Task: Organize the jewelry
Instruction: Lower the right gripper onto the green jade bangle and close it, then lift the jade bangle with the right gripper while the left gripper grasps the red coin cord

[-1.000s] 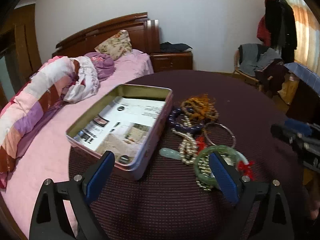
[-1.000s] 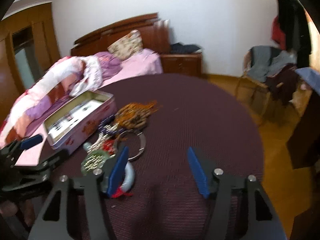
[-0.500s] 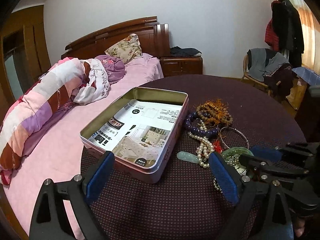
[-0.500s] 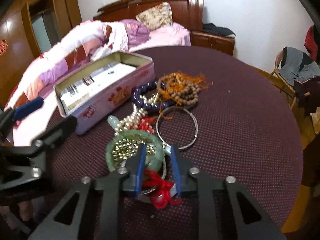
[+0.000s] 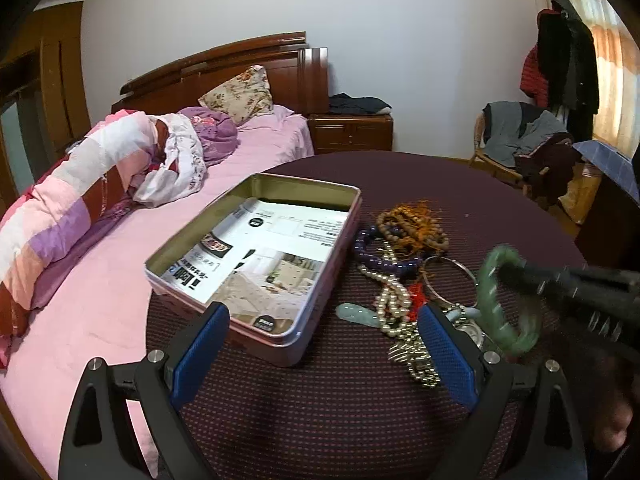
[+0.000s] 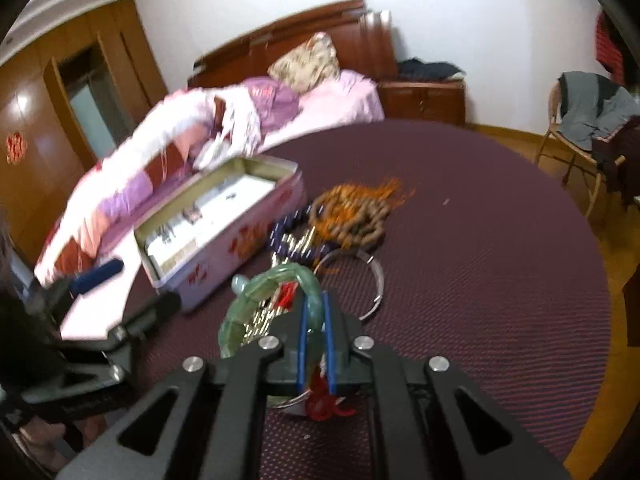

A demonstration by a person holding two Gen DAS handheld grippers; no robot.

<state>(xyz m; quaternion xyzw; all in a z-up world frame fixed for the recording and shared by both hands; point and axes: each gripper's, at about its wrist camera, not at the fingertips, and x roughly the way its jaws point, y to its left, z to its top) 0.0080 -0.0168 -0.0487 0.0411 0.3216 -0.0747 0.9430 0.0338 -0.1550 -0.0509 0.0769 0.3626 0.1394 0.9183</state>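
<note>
My right gripper (image 6: 315, 316) is shut on a green jade bangle (image 6: 256, 292) and holds it lifted above the jewelry pile; the bangle also shows in the left wrist view (image 5: 490, 280), blurred. An open pink tin (image 5: 256, 200) lined with printed paper sits left of the pile, also in the right wrist view (image 6: 224, 232). On the dark red table lie brown prayer beads (image 5: 412, 228), purple beads (image 5: 366, 250), a pearl strand (image 5: 390, 300), a silver bangle (image 5: 460, 270) and a pale jade pendant (image 5: 354, 314). My left gripper (image 5: 324, 354) is open and empty near the tin's front corner.
A bed with pink bedding (image 5: 100, 248) lies left of the round table (image 5: 460, 184). A chair with clothes (image 5: 516, 140) stands at the far right. A nightstand (image 5: 350, 132) is by the wall. A red tassel (image 6: 324, 400) hangs under my right gripper.
My right gripper closed on the green bangle and lifted it off the pile, tilting it upright. The left gripper drew back slightly and stayed open.
</note>
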